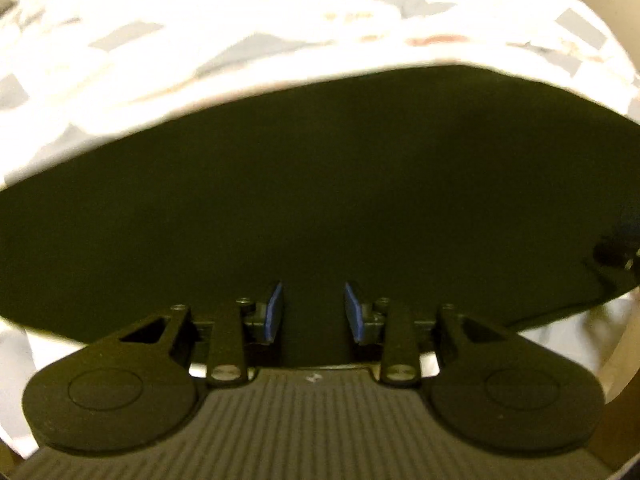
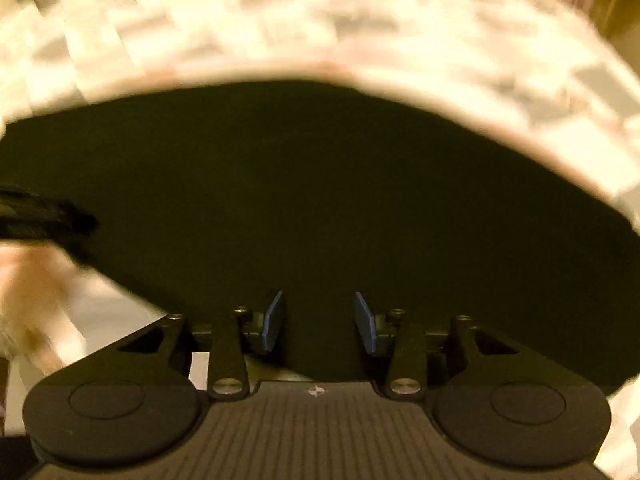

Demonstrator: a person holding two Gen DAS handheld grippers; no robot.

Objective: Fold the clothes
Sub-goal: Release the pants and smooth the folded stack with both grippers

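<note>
Left view: left gripper (image 1: 314,312) fingers apart, empty, over dark garment (image 1: 320,184) lying flat on patterned bedding (image 1: 160,40).
Right view: right gripper (image 2: 319,322) fingers apart, empty; shows other gripper (image 2: 44,212) at garment's left edge, blurry, probably moving.
Step tip: pinch near edge, both corners, lift evenly.

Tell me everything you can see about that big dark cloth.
The dark cloth looks very dark green, nearly black, plain and matte, with no print or seam visible. It lies spread flat and smooth on a pale patterned sheet, with a curved far edge. The left gripper and right gripper hang open over its near edge, pads apart. Whether they touch it is unclear.
</note>
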